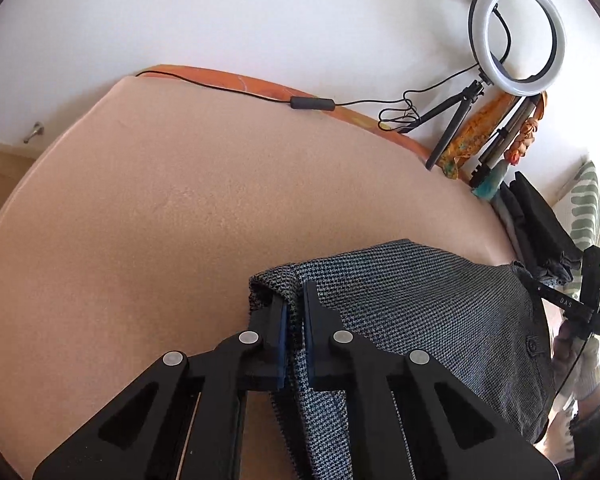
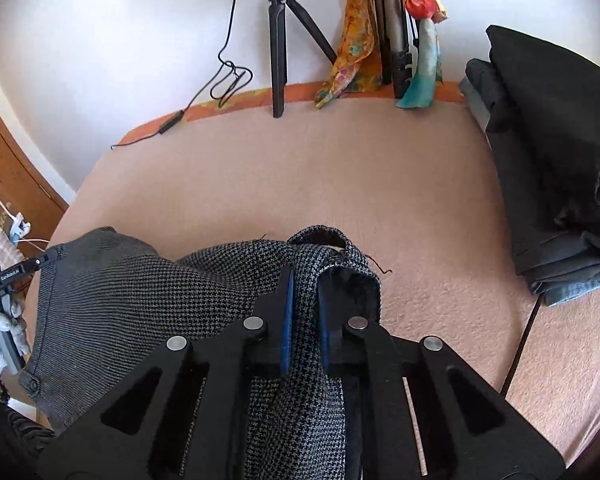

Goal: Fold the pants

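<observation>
Grey houndstooth pants (image 1: 420, 304) lie on a pink-beige bed cover (image 1: 159, 208), also seen in the right wrist view (image 2: 111, 292). My left gripper (image 1: 295, 300) is shut on a fold of the pants fabric near its left edge. My right gripper (image 2: 306, 292) is shut on a hem end of the pants, with the leg opening (image 2: 320, 240) just beyond the fingertips. A button (image 1: 531, 346) on the waistband shows at the right of the left wrist view. The other gripper shows at the far edge of each view.
A ring light (image 1: 518, 34) on a black tripod (image 2: 277, 40) stands at the bed's far edge by the white wall. Its cable (image 1: 312, 103) runs along the orange border. Colourful scarves (image 2: 356, 40) hang there. A stack of dark folded clothes (image 2: 556, 152) lies at the right.
</observation>
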Tool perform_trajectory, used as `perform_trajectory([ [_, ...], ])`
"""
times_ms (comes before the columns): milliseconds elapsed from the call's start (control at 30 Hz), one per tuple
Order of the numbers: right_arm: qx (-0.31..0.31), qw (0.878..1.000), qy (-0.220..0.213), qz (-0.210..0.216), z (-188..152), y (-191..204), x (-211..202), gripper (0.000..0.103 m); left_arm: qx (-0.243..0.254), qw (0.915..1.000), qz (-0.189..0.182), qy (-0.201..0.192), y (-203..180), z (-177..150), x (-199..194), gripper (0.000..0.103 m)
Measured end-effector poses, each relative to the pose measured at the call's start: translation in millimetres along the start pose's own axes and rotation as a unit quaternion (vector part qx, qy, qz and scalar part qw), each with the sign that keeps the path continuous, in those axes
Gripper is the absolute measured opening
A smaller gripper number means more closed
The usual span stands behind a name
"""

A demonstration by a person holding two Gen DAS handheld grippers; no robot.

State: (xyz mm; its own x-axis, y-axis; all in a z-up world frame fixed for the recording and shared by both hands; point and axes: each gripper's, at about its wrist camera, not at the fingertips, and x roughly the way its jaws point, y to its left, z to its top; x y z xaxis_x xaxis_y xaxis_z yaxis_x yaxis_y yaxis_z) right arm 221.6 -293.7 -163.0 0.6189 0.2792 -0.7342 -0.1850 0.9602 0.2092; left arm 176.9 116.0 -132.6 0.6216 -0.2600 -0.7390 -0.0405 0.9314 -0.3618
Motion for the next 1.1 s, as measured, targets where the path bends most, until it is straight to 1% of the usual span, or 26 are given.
perform_trajectory([
  [33,0.003,1.0,0.008,0.001,-1.7,-2.6,2.6,0.013,0.0,1.0,0.004,0.0,-0.4,0.8,-2.5,0.013],
  [100,0.007,1.0,0.023,-0.003,-2.6,-7.7,3.6,0.019,0.003,0.9998,0.015,-0.011,-1.9,3.4,-11.4,0.018],
  [167,0.01,1.0,0.016,-0.018,-4.2,-13.0,-8.6,0.038,0.012,0.9994,0.024,-0.02,-3.8,3.5,-21.7,0.025],
  [233,0.009,0.999,0.002,-0.038,-4.8,-14.5,-24.2,0.043,0.011,0.9992,0.024,-0.031,-7.2,1.0,-34.5,0.026],
  [267,0.006,0.999,-0.005,-0.048,-4.9,-13.0,-32.7,0.043,0.011,0.9992,0.015,-0.035,-10.8,-1.1,-41.9,0.026],
  [333,-0.007,0.999,-0.022,-0.047,-5.2,-6.7,-48.5,0.044,0.019,0.9991,-0.012,-0.035,-21.7,-8.1,-55.1,0.026],
  [400,-0.021,0.999,-0.037,-0.029,-6.0,7.3,-62.2,0.044,0.035,0.9982,-0.041,-0.026,-38.1,-20.0,-64.4,0.026],
  [467,-0.037,0.998,-0.042,0.002,-4.7,25.9,-71.7,0.044,0.043,0.9963,-0.074,-0.009,-53.9,-35.5,-67.9,0.026],
  [533,-0.053,0.997,-0.042,0.027,-3.0,47.7,-76.1,0.044,0.045,0.9942,-0.097,0.01,-66.5,-52.4,-66.6,0.026],
  [600,-0.066,0.996,-0.033,0.058,-0.6,71.0,-73.7,0.046,0.043,0.9922,-0.112,0.035,-75.4,-70.3,-61.4,0.026],
  [667,-0.078,0.993,-0.022,0.084,4.3,91.3,-66.5,0.046,0.056,0.9891,-0.121,0.063,-83.1,-87.5,-55.1,0.026],
  [733,-0.09,0.991,-0.009,0.102,10.4,111.7,-55.2,0.047,0.076,0.9866,-0.116,0.085,-85.8,-103.5,-49.3,0.026],
  [800,-0.098,0.989,0.006,0.111,17.6,131.1,-41.6,0.052,0.096,0.9836,-0.099,0.116,-84.1,-119.7,-39.0,0.026],
  [833,-0.1,0.988,0.012,0.114,22.4,140.2,-34.2,0.058,0.103,0.9822,-0.101,0.121,-82.1,-126.0,-36.6,0.026],
  [867,-0.1,0.988,0.017,0.12,26.9,149.4,-26.7,0.06,0.109,0.9825,-0.11,0.105,-79.6,-128.9,-40.9,0.026],
  [933,-0.1,0.985,0.032,0.138,38.1,167.0,-9.7,0.06,0.118,0.9809,-0.114,0.104,-77.5,-130.8,-45.1,0.026],
  [1000,-0.098,0.982,0.055,0.15,46.8,184.0,12.8,0.06,0.108,0.9816,-0.12,0.102,-73.9,-129.0,-48.0,0.026],
  [1100,-0.085,0.98,0.099,0.151,56.0,201.0,54.3,0.06,0.095,0.9819,-0.126,0.105,-73.4,-126.6,-46.4,0.026],
])
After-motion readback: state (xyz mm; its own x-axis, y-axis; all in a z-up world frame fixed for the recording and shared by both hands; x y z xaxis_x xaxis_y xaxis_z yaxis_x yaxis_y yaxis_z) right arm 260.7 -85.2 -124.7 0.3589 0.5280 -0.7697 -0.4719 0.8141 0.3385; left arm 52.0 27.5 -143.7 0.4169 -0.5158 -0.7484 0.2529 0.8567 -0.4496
